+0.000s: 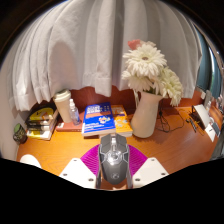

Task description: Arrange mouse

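Mouse [113, 160] sits between the fingers, grey-black, scroll wheel facing forward, its long axis along the fingers. Gripper [113, 172] fingers close in on both sides of it; the left white finger [80, 172] and the right one [148, 172] flank the mouse body. The purple pads [92, 158] show at either side of the mouse and seem to touch its flanks, so it reads as a pinch on the mouse, though the contact line itself is hard to see. Can't tell whether the mouse is lifted or resting on the desk [175, 145].

Desk is orange-brown wood. Just ahead of the fingers, a blue book [98, 119] lies flat. Right of the book stands a white vase [146, 113] with large white flowers [148, 62], upright, near the mouse but apart from it. Left of the book is a white cup [64, 105], upright. Further left, a stack of dark and yellow items [41, 118], too small to identify. A white rounded object [30, 160] sits on the desk left of the left finger, partly cut off. On the far right, a white boxy object [208, 120], unclear what it is.

White curtain [90, 45] hangs behind the desk, covering the whole back.
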Demonstrator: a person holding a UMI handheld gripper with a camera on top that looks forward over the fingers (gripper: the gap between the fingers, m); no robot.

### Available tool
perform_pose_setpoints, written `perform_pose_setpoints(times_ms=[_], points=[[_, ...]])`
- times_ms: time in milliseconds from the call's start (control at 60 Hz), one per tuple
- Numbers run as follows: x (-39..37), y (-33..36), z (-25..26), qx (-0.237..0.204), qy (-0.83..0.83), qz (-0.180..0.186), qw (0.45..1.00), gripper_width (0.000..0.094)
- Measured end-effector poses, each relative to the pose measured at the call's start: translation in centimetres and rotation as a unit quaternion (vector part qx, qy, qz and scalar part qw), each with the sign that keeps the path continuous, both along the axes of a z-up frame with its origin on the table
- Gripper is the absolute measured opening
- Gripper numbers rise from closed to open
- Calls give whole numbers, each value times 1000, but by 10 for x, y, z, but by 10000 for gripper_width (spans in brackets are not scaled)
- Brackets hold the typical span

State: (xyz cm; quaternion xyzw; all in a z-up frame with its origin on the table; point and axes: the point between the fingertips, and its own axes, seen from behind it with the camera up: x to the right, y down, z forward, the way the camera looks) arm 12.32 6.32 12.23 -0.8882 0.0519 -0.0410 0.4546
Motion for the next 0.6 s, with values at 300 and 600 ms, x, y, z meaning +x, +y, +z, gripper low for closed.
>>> perform_pose_setpoints(times_ms=[300,600], points=[[-144,-2,126,81,3,33,996,366],[-327,-42,52,39,33,117,992,358]])
